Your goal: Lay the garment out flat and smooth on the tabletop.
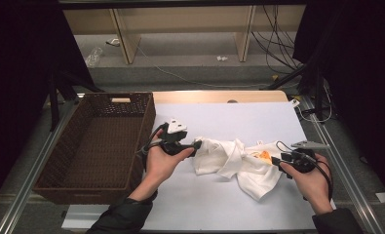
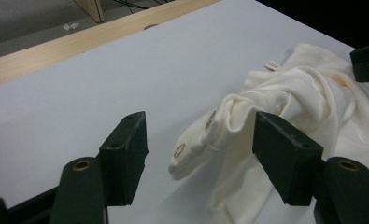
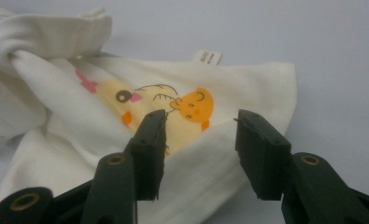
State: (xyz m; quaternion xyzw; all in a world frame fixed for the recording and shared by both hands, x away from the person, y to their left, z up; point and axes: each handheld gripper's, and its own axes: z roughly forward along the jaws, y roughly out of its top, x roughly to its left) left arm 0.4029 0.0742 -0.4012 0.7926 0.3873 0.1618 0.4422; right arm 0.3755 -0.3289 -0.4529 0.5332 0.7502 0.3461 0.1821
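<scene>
A crumpled cream baby garment [image 1: 234, 163] with a yellow duck print [image 3: 194, 106] lies on the white table sheet [image 1: 219, 122]. My left gripper [image 1: 198, 144] is at the garment's left end, open, its jaws on either side of a flap with snap buttons [image 2: 196, 140]. At the garment's right side my right gripper [image 1: 278, 163] is open too, its jaws just above the cloth near the duck print. A white label [image 3: 206, 57] sticks out at the garment's far edge.
A dark brown wicker basket [image 1: 95, 146] stands at the left of the table, beside my left hand. Beyond the table are a wooden shelf frame [image 1: 180, 29] and cables on the floor [image 1: 278, 44].
</scene>
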